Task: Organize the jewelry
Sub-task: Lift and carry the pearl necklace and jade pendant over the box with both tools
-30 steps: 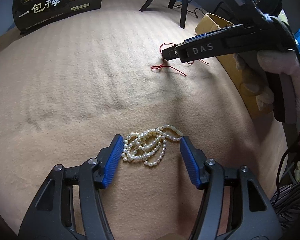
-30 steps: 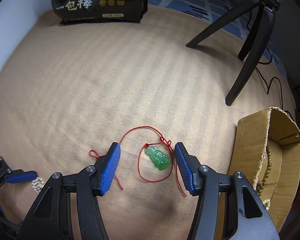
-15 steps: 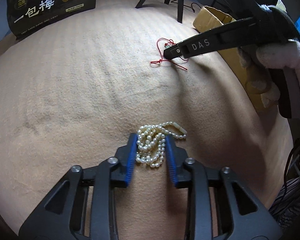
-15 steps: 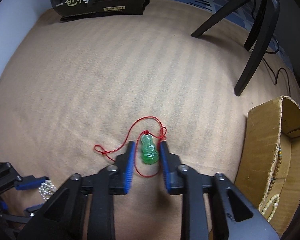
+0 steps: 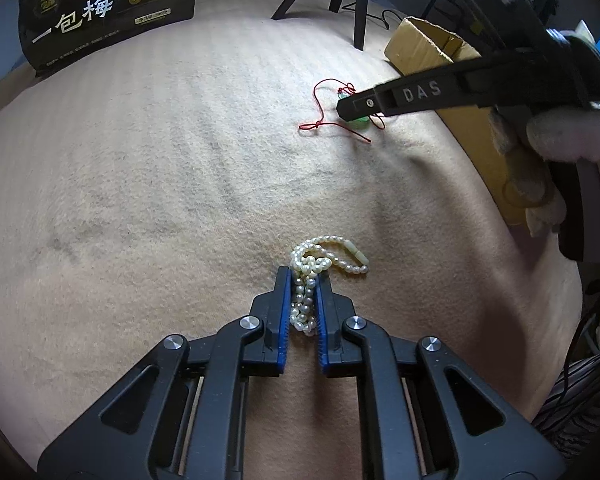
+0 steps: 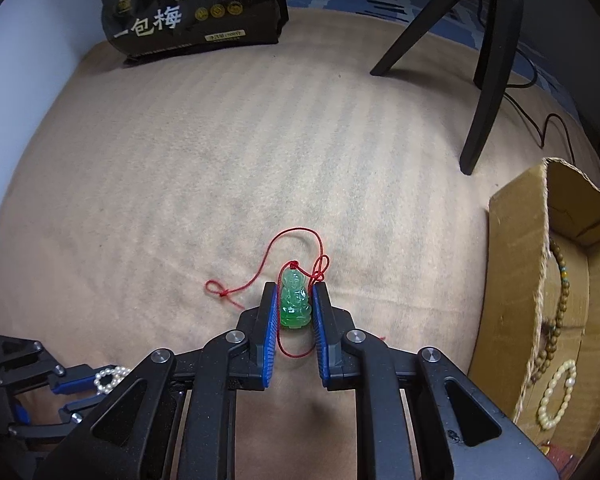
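A white pearl necklace [image 5: 312, 264] lies bunched on the tan cloth. My left gripper [image 5: 303, 280] is shut on the pearl necklace, with strands pinched between its blue pads and a loop spilling out ahead. A green jade pendant [image 6: 296, 300] on a red cord [image 6: 256, 276] lies on the cloth. My right gripper [image 6: 295, 292] is shut on the pendant, the pads touching both its sides. In the left wrist view the right gripper [image 5: 354, 110] covers most of the pendant. The left gripper [image 6: 72, 392] with pearls shows at lower left in the right wrist view.
An open cardboard box [image 6: 516, 280] at the right holds a brown bead string [image 6: 556, 320] and a pale bead bracelet [image 6: 556, 396]. A black snack bag [image 6: 192, 8] stands at the back. Black tripod legs [image 6: 488, 72] and a cable stand at the back right.
Both grippers closed from wide open: the left onto the pearl necklace, the right onto the jade pendant. The pendant turned upright between the pads.
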The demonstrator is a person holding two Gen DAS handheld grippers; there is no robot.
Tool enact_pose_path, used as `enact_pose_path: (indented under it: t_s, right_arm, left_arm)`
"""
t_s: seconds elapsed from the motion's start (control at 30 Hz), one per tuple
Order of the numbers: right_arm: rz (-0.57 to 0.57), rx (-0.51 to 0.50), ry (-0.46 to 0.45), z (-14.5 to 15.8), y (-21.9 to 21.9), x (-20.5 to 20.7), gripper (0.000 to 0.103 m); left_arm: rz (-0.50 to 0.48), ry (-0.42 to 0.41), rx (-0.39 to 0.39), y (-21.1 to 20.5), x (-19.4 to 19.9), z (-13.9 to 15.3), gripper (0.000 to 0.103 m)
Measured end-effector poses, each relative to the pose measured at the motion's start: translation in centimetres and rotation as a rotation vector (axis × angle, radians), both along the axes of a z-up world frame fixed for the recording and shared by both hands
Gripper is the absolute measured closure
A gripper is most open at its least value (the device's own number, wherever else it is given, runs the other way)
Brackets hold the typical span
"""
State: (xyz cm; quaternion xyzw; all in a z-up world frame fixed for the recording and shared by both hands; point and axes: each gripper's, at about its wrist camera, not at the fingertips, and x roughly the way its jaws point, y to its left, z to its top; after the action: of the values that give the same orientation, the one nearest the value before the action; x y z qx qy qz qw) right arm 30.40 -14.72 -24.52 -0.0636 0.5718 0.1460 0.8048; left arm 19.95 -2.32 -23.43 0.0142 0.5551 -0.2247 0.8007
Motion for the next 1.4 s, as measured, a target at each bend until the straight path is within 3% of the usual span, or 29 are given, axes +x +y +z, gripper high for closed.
enact_pose_path:
  t_s: [0.4,0.73,1.4]
  right_arm:
    - [-0.004,0.063,-0.064,3.9,-0.6,-5.1,0.088]
    - [-0.026,0.107,-0.146,7.6,-2.6,-6.2,0.088]
    - [-0.139,0.196,-0.330,14.7,-8.9,-11.6,0.088]
  left_arm:
    - [0.027,-0.041,-0.053,1.3,-1.2,3.1,0.094]
    - [0.047,-0.101,-0.106,1.8,-2.2,6.5,0.097]
    - [0.047,-0.205,-0.168,0.7,-3.5,11.5,0.097]
